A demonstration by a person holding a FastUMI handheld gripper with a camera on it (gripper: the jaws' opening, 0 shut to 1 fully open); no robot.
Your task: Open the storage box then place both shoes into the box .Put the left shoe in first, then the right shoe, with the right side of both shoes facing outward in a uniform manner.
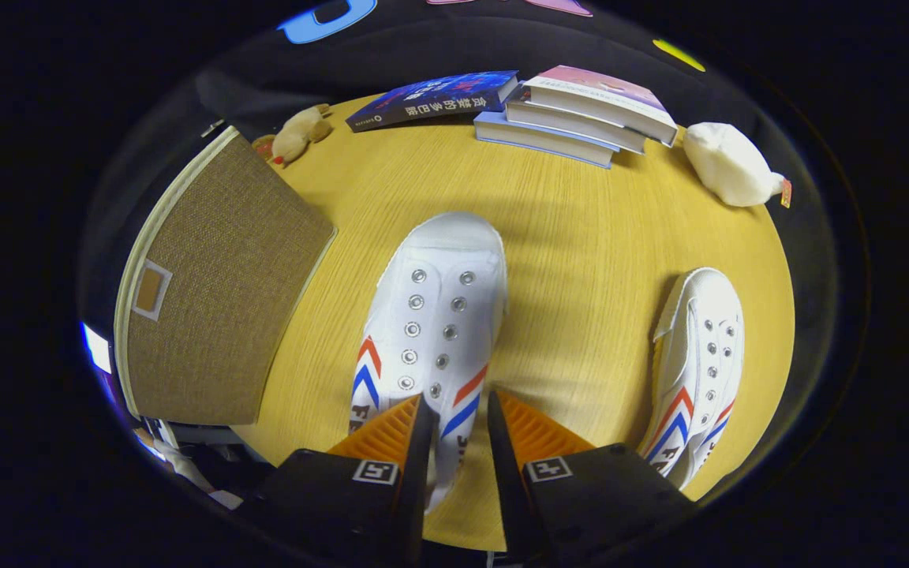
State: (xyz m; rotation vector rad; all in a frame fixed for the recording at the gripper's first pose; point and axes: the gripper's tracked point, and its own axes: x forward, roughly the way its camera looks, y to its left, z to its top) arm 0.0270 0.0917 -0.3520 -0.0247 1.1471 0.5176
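A white canvas shoe [435,292] with red and blue stripes lies toe-away on the wooden table [581,237], right at my fingers. My gripper [458,404] is shut on its right side wall, one finger inside the opening and the other outside against the stripes. The shoe looks larger and closer than its mate. That second white shoe [699,347] lies to the right, toe also pointing away, apart from the fingers. The brown woven storage box [218,292] stands left of the held shoe, showing a flat cream-trimmed face with a label pocket; whether it is open I cannot tell.
Beyond the shoes, a stack of books [581,114] and a dark blue book [435,99] lie along the table's far side. A brown plush toy [301,130] sits by the box's far corner; a white plush toy [731,166] sits far right. Bare tabletop lies between the shoes.
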